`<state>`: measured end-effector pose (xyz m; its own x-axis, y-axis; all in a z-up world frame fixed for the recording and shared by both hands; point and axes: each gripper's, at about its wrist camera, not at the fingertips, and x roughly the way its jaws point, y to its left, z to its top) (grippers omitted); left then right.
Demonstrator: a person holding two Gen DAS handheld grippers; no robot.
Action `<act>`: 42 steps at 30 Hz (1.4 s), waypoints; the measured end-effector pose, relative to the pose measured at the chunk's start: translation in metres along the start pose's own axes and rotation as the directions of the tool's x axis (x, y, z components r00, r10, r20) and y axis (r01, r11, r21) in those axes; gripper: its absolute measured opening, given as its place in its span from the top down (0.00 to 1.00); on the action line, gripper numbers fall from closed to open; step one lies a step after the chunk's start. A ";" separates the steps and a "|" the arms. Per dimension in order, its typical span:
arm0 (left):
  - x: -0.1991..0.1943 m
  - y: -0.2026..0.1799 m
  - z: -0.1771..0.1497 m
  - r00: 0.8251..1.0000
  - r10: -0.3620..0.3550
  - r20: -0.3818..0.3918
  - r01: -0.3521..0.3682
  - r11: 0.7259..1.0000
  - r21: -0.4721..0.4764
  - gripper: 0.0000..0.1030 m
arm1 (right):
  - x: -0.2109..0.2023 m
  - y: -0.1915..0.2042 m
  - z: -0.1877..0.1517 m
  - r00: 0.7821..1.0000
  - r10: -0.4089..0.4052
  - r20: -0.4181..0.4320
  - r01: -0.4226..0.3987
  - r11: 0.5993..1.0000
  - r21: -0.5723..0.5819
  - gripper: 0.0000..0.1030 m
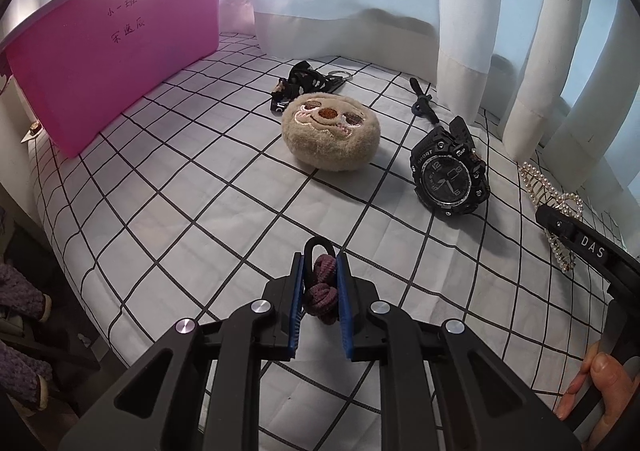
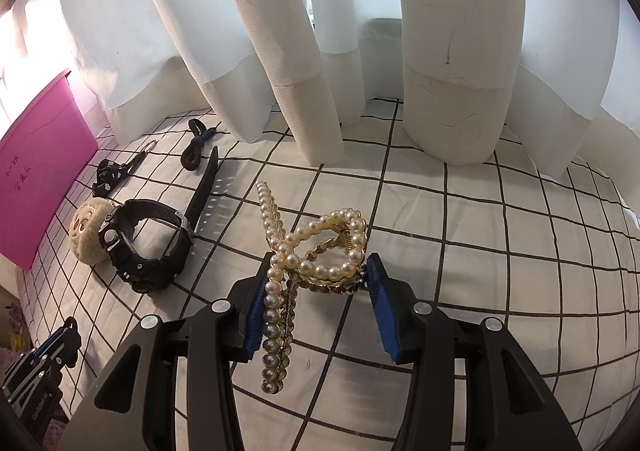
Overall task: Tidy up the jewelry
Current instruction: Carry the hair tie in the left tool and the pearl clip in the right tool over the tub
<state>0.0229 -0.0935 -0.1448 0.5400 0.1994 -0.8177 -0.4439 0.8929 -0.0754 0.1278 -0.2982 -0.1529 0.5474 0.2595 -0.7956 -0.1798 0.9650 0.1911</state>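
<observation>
My left gripper (image 1: 320, 265) is shut on a bundle of hair ties (image 1: 319, 293), mauve ones knotted with a black loop, held just above the checked sheet. My right gripper (image 2: 318, 271) is shut on a pearl hair claw (image 2: 316, 251), its blue pads pressing the claw's sides; the claw is lifted off the sheet. On the bed lie a black sport watch (image 1: 450, 175) (image 2: 150, 247), a round beige plush face (image 1: 330, 133) (image 2: 90, 231), a black lanyard with a key ring (image 1: 306, 83) (image 2: 116, 171) and a dark cord tie (image 1: 423, 103) (image 2: 198, 147). A pink bin (image 1: 112, 63) (image 2: 40, 171) stands at the left.
White curtains (image 2: 312, 51) hang along the far side of the bed and rest on the sheet. The bed's edge drops off at the left, where a knitted purple item (image 1: 20, 299) lies. A hand (image 1: 592, 383) holds the right gripper's handle.
</observation>
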 end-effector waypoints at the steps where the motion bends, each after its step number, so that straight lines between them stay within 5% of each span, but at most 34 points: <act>1: -0.002 -0.002 0.001 1.000 -0.002 -0.005 0.002 1.000 0.003 0.85 | -0.005 -0.003 -0.001 1.000 0.002 -0.002 -0.002 1.000 0.000 0.57; 13: -0.081 -0.014 0.042 0.998 -0.013 0.059 0.011 0.999 0.041 0.85 | -0.090 0.018 0.017 0.996 0.082 0.021 -0.080 0.991 -0.111 0.57; 20: -0.145 0.012 0.072 0.988 0.050 0.148 -0.051 0.999 0.003 0.85 | -0.135 0.053 0.043 0.983 0.179 0.050 -0.166 0.965 -0.201 0.57; 31: -0.197 0.098 0.114 0.961 0.135 0.243 -0.109 0.987 -0.117 0.85 | -0.166 0.168 0.080 0.927 0.369 0.072 -0.325 0.882 -0.341 0.57; 42: -0.180 0.236 0.194 0.945 0.191 0.267 -0.147 0.973 -0.176 0.84 | -0.137 0.340 0.131 0.874 0.484 0.034 -0.430 0.805 -0.409 0.57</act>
<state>-0.0403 0.1595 0.0955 0.6165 0.4664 -0.6344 -0.6373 0.7687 -0.0542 0.0984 -0.0009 0.0966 0.4196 0.6952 -0.5836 -0.7140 0.6498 0.2607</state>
